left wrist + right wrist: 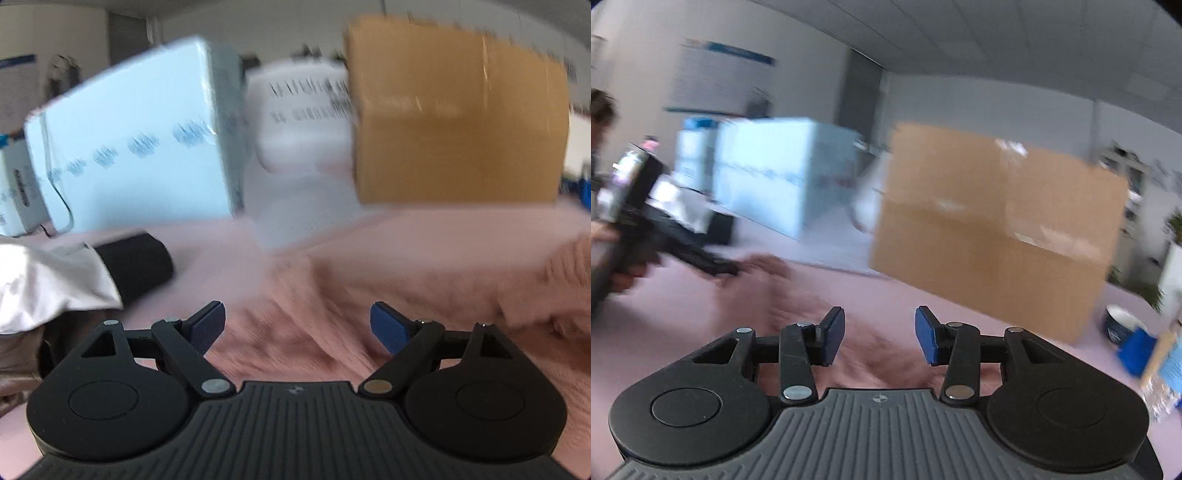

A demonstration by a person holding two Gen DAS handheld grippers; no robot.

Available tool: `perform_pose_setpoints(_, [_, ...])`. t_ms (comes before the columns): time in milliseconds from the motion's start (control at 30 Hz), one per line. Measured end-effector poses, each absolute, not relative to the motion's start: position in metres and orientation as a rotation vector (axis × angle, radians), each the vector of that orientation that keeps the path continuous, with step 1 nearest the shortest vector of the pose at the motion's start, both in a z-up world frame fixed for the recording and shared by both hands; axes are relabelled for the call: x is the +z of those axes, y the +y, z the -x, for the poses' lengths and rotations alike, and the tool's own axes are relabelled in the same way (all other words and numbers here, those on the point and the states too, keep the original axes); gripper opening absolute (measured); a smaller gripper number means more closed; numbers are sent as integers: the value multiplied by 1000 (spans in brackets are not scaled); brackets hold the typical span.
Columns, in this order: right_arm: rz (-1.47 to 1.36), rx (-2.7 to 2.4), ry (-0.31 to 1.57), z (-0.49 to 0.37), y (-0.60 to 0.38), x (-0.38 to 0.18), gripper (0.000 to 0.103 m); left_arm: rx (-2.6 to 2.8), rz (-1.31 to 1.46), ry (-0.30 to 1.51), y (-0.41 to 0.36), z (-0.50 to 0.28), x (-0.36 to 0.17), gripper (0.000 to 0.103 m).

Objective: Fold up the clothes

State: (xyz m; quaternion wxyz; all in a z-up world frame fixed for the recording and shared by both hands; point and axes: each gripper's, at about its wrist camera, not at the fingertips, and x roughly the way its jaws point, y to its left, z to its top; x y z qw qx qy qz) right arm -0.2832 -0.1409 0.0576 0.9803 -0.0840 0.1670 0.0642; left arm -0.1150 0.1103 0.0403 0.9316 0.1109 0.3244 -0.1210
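Observation:
A pink knitted garment lies rumpled on the pink table cover. My left gripper hovers over it, jaws wide open, with nothing between the blue pads. In the right wrist view the same garment stretches from under my right gripper toward the left. That gripper stands partly open and its pads hold nothing. At the left of that view a hand holds the left gripper, whose tips are at the garment's far end; blur hides whether they touch it.
A light blue box, a white labelled parcel and a cardboard box stand along the back. A white cloth with a black cuff lies at the left. A blue-rimmed bowl sits at the right.

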Motion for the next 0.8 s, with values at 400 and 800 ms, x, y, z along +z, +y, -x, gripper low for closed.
perform_pose_setpoints(400, [64, -154, 543, 248, -185, 17, 62, -139, -184, 859, 83, 78, 29, 91])
perform_pose_setpoints(800, [17, -139, 565, 245, -190, 10, 65, -97, -396, 674, 13, 75, 25, 9])
